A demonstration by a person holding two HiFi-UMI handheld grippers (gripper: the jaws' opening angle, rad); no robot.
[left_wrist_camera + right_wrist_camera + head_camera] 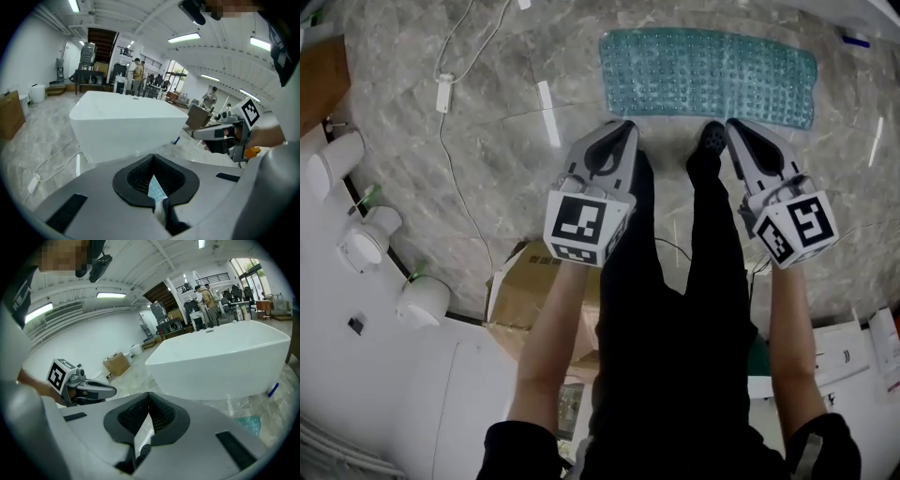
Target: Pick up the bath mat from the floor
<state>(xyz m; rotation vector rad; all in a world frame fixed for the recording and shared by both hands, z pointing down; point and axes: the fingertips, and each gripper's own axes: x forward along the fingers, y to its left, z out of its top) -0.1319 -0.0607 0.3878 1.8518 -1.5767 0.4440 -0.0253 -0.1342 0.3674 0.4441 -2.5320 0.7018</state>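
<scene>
Floor (506,178); bath mat (708,77) whole overhead only.

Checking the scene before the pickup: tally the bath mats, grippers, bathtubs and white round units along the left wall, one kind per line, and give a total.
Bath mat: 1
Grippers: 2, left gripper and right gripper
Bathtub: 1
White round units: 3
Total: 7
</scene>
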